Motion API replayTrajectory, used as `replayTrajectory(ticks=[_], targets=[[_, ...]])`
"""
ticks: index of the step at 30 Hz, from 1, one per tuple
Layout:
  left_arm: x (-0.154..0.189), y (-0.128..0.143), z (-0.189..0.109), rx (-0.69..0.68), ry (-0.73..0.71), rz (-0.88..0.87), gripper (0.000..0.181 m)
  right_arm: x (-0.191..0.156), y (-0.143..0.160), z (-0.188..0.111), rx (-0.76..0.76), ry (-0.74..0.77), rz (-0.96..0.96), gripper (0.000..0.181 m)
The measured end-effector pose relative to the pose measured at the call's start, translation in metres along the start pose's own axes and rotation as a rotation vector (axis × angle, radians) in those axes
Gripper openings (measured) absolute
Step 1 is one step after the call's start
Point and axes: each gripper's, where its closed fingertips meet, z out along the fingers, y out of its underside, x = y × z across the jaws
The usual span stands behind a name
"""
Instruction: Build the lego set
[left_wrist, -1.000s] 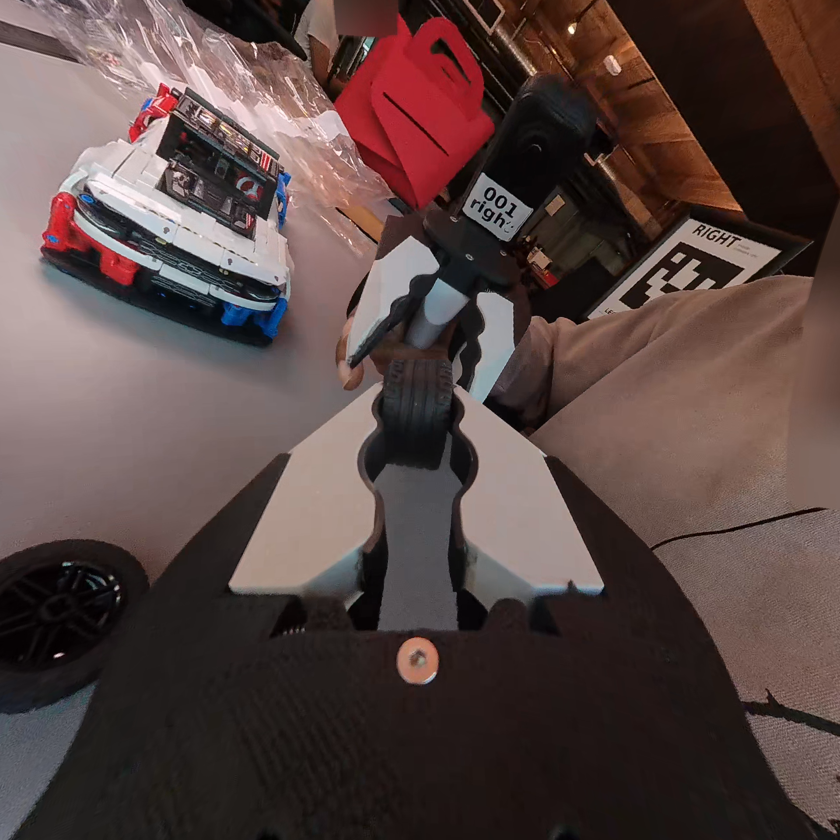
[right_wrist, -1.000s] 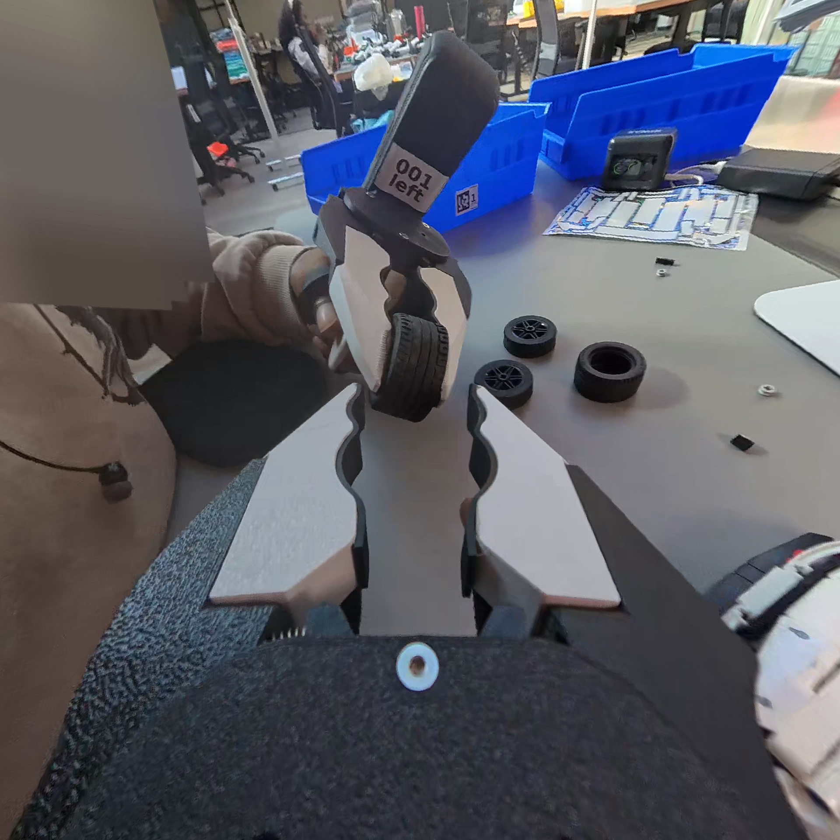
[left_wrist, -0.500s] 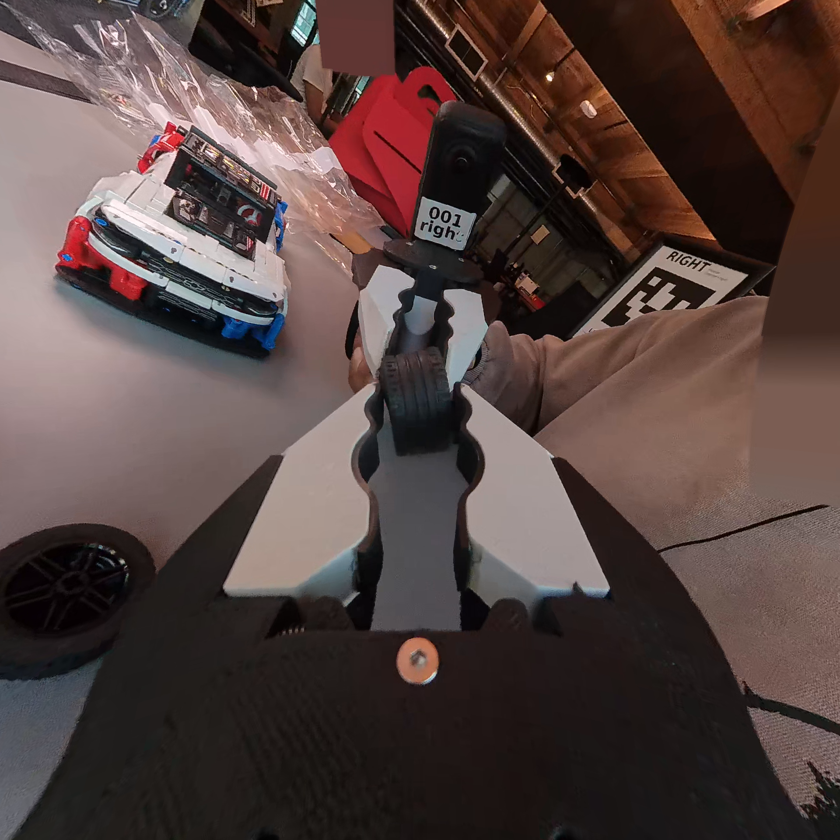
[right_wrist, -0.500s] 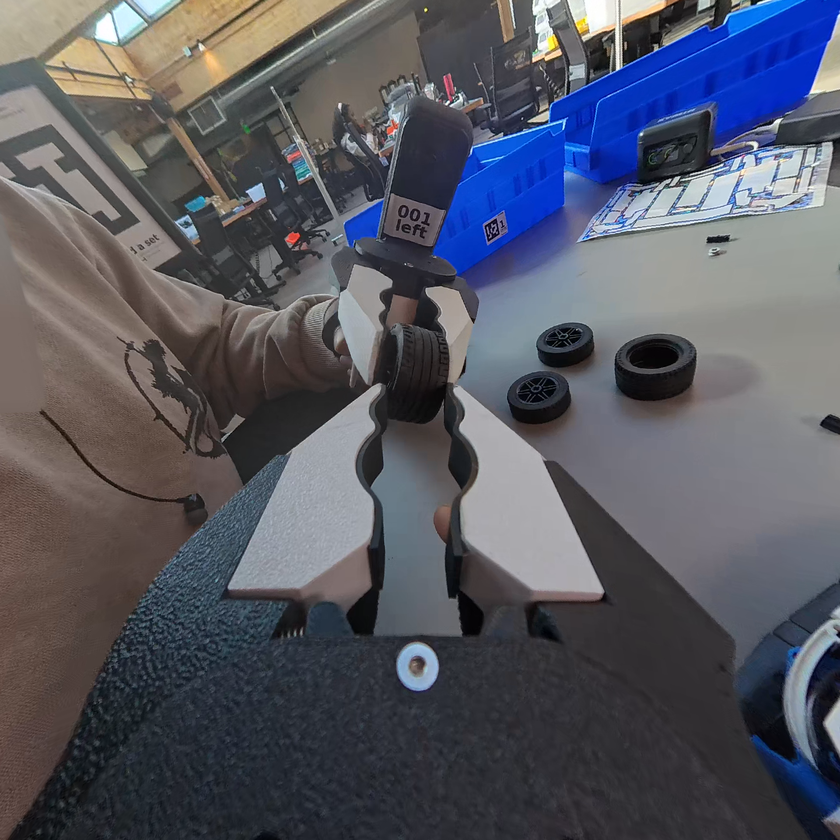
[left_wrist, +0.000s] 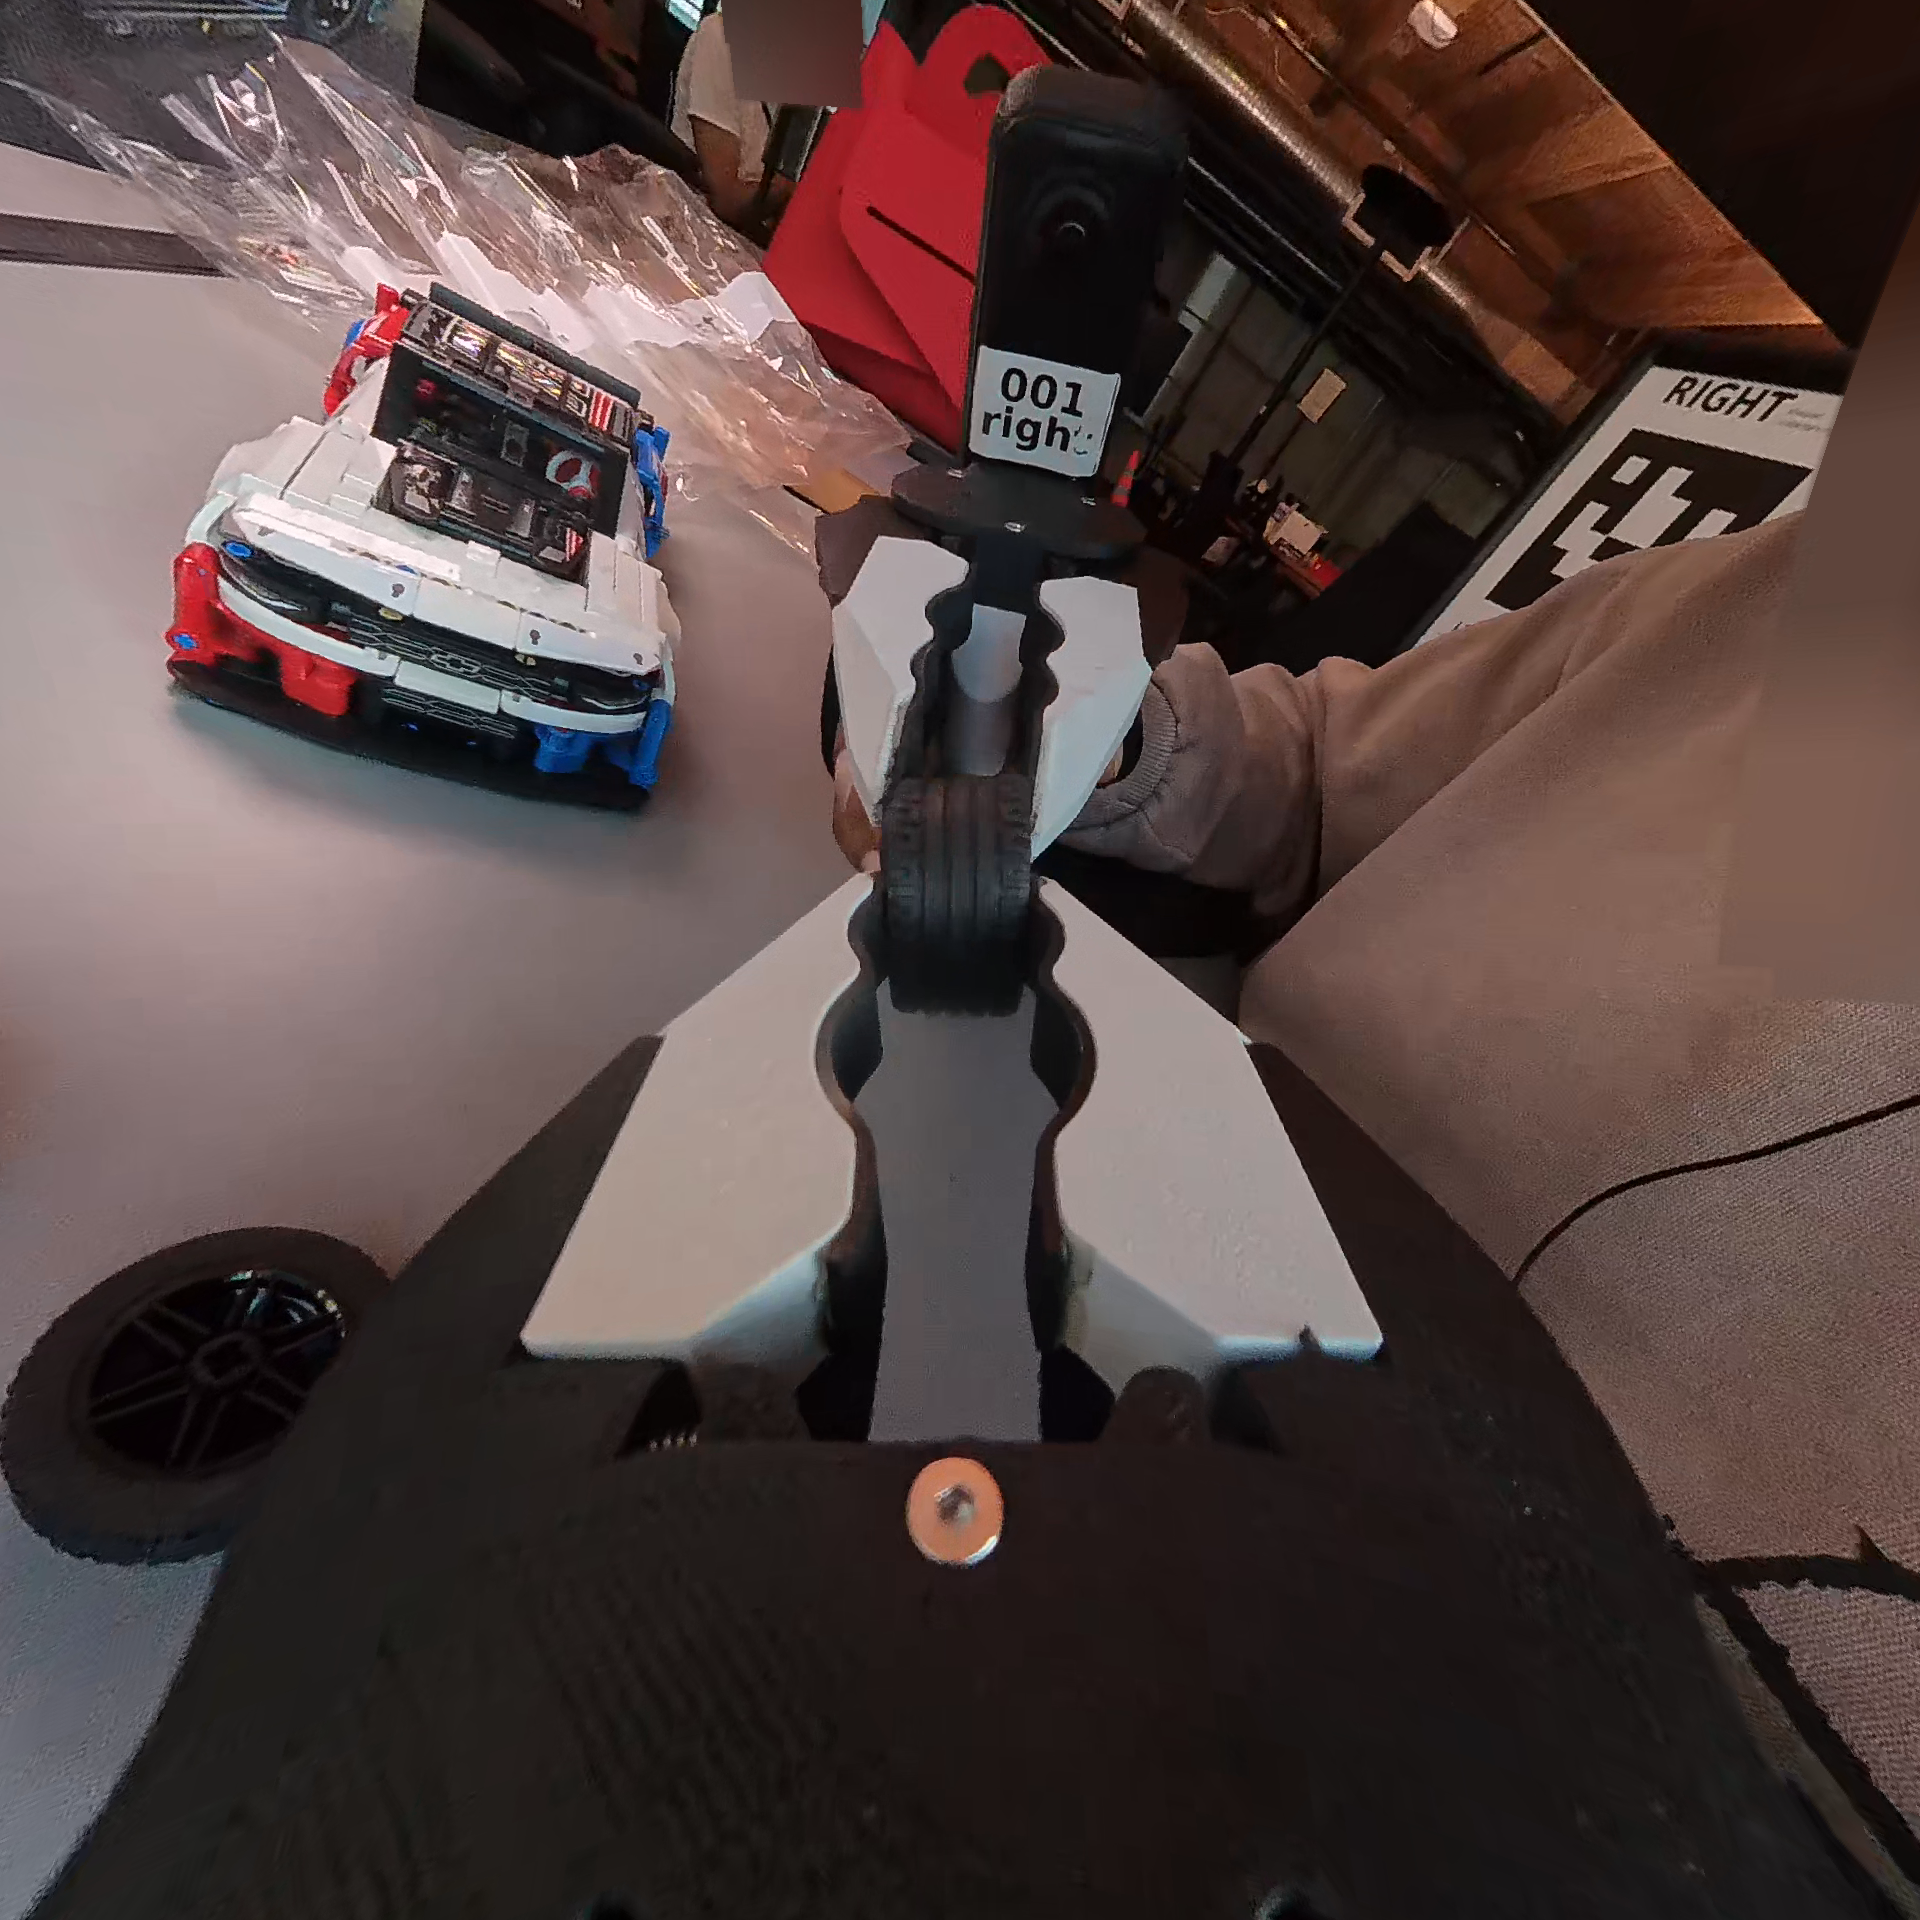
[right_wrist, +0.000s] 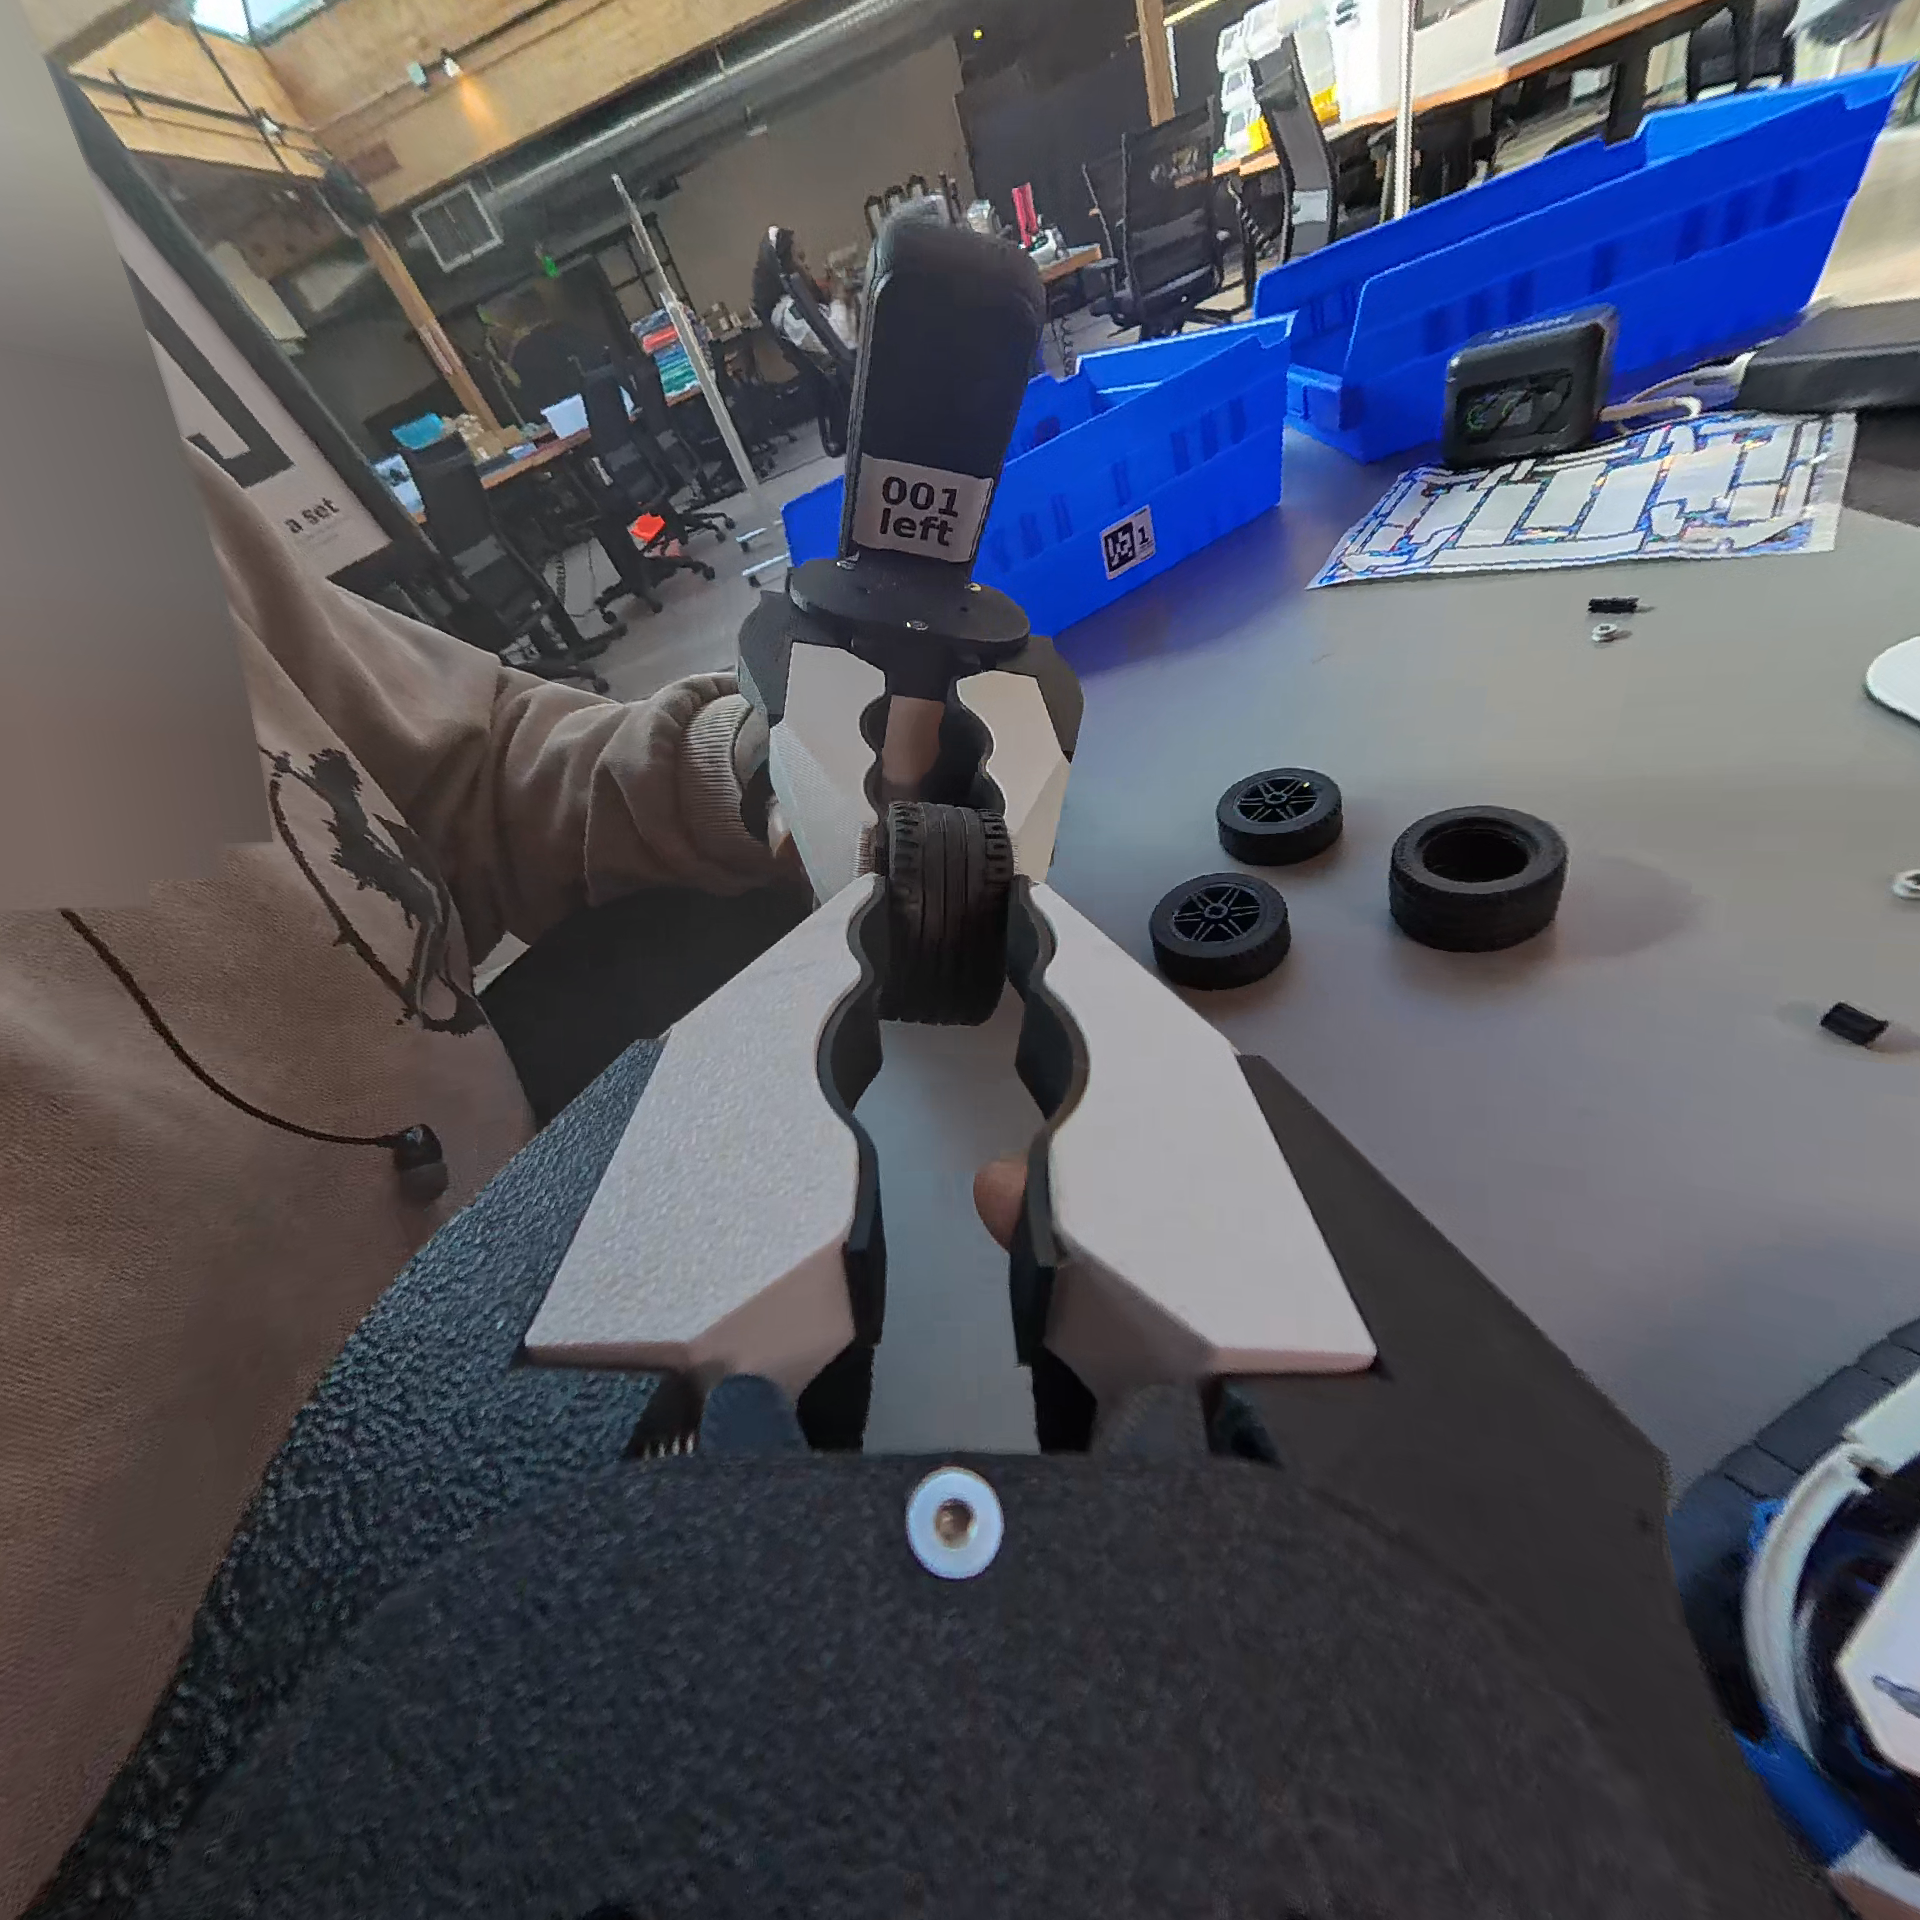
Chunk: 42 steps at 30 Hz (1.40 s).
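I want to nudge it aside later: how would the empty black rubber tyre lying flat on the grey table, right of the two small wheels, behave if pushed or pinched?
The hollow black rubber tyre lies on its side, so a push probably slides it rather than rolls it. It has no rim inside, so it likely squashes under a pinch. Its ribbed tread probably grips the grey table.

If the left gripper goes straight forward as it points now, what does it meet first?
The right gripper, directly ahead. Both grippers already close on the same tyre, so the left gripper would press the tyre into it; the remaining gap is unclear.
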Motion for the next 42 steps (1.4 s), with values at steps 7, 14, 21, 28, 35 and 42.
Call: replayTrajectory(ticks=[7, 14, 21, 28, 35, 42], targets=[[-0.009, -0.003, 0.002, 0.055, -0.044, -0.164, 0.027, 0.009, -0.009, -0.004, -0.005, 0.231, -0.368, 0.014], [-0.002, -0.022, -0.003, 0.069, -0.185, 0.229, 0.023, 0.002, -0.020, -0.010, 0.024, 0.286, -0.557, 0.009], [0.016, -0.017, -0.009, 0.049, -0.258, 0.815, 0.023, -0.011, -0.014, -0.012, 0.004, 0.157, -0.586, 0.046], [0.024, 0.005, 0.003, -0.071, -0.270, 1.103, 0.023, -0.034, 0.006, -0.008, -0.102, 0.077, -0.799, 0.023], [0.034, 0.016, 0.005, -0.113, -0.207, 1.183, 0.023, -0.049, 0.016, -0.008, -0.135, -0.017, -0.831, 0.021], [0.049, 0.029, 0.006, -0.128, -0.126, 1.194, 0.023, -0.066, 0.026, -0.008, -0.145, -0.146, -0.761, 0.021]])
